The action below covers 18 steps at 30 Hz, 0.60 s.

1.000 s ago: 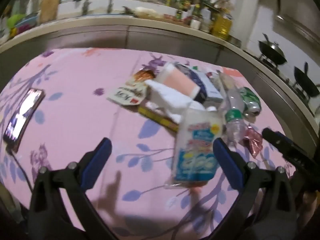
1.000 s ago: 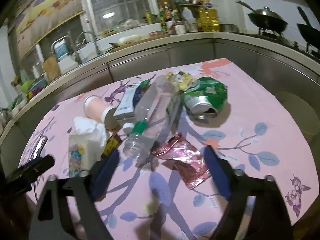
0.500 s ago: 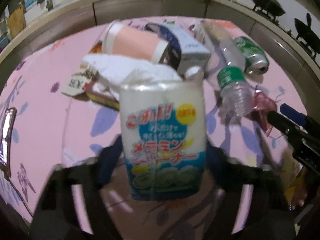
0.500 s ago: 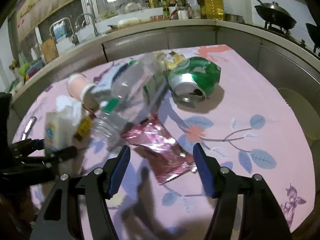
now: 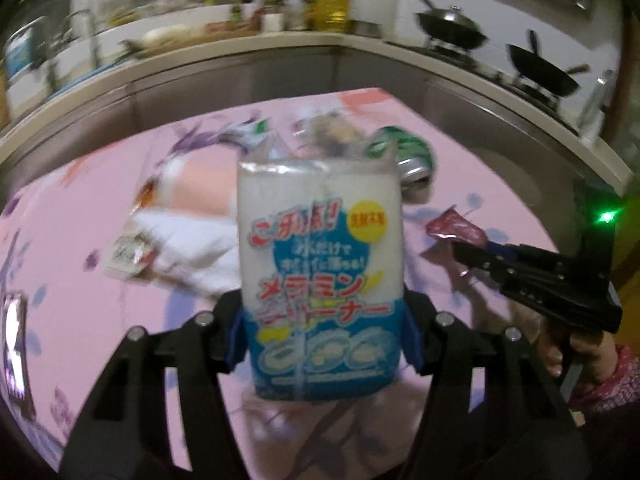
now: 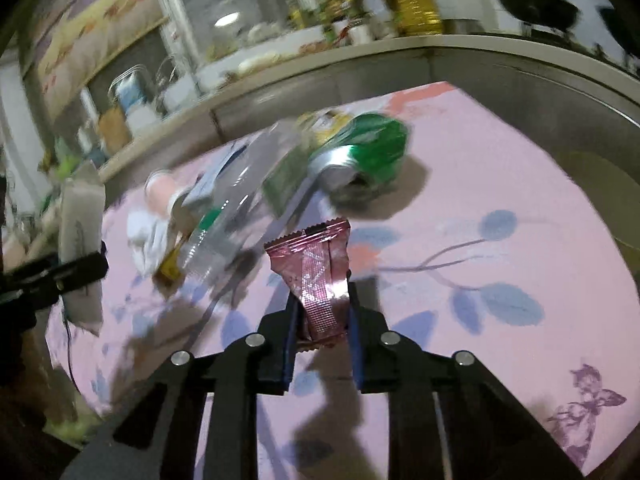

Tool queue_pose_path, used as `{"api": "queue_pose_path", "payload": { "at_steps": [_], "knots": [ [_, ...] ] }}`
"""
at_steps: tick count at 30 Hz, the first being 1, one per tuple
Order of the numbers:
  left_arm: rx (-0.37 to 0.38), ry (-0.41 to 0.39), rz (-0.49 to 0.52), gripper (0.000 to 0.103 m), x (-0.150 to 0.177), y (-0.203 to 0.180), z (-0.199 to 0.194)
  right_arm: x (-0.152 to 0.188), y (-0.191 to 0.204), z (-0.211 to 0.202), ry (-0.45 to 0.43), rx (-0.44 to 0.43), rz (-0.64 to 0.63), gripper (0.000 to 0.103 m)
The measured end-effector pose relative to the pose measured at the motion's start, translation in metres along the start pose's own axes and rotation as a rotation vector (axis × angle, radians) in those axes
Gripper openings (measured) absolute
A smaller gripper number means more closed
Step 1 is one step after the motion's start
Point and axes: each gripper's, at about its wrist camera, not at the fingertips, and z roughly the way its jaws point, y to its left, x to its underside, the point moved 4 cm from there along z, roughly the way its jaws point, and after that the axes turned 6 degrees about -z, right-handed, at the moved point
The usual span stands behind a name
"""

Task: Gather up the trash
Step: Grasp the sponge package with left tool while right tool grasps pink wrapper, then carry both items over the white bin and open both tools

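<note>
My left gripper point(image 5: 324, 340) is shut on a white and blue sponge pack point(image 5: 320, 264) and holds it upright above the pink tablecloth point(image 5: 80, 216). My right gripper point(image 6: 322, 320) is shut on a dark red foil wrapper point(image 6: 320, 272), lifted off the cloth; it also shows at the right of the left wrist view point(image 5: 456, 232). On the cloth lie a green can point(image 6: 360, 156), a clear plastic bottle point(image 6: 236, 216), a pink paper cup point(image 6: 160, 192), white tissue point(image 6: 146, 240) and a small carton point(image 6: 216, 180). The left gripper with the sponge pack point(image 6: 80, 232) shows at the left of the right wrist view.
A phone point(image 5: 14, 344) lies at the cloth's left edge. A steel counter point(image 6: 480, 64) runs behind the table with bottles, a sink and woks point(image 5: 452, 28). A flat sachet point(image 5: 128, 256) lies by the tissue.
My left gripper closed on the sponge pack and lifted it. My right gripper closed on the red wrapper and raised it off the cloth.
</note>
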Motion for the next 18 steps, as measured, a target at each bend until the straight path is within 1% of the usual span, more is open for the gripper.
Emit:
{"api": "queue_pose_path", "payload": {
  "at_steps": [1,4,7,8,10,11,13,14,16,18],
  "knots": [
    [0.018,0.003,0.02,0.058,-0.006,-0.01,0.005,-0.003,-0.007,-0.003,-0.011,0.002,0.022,0.019],
    [0.126,0.017,0.12,0.058,-0.036,-0.064,0.033,-0.012,-0.048,-0.02,-0.063,0.051,0.105,0.019],
    [0.21,0.03,0.217,0.058,-0.061,-0.12,0.064,-0.018,-0.108,-0.042,-0.119,0.111,0.231,0.019],
    [0.263,0.045,0.257,0.059,-0.073,-0.149,0.08,-0.02,-0.123,-0.047,-0.132,0.127,0.264,0.019],
    [0.324,0.077,0.288,0.059,-0.084,-0.182,0.102,-0.02,-0.167,-0.062,-0.161,0.188,0.348,0.019],
    [0.36,0.104,0.306,0.059,-0.093,-0.206,0.121,-0.02,-0.182,-0.065,-0.165,0.214,0.373,0.019],
    [0.396,0.158,0.334,0.059,-0.104,-0.246,0.156,-0.019,-0.218,-0.071,-0.168,0.263,0.428,0.019],
    [0.41,0.183,0.339,0.059,-0.108,-0.259,0.171,-0.018,-0.235,-0.073,-0.162,0.288,0.454,0.019],
    [0.435,0.238,0.342,0.059,-0.114,-0.283,0.198,-0.017,-0.257,-0.073,-0.153,0.313,0.483,0.019],
    [0.444,0.286,0.331,0.059,-0.121,-0.304,0.227,-0.015,-0.273,-0.07,-0.137,0.348,0.49,0.019]
  ]
}}
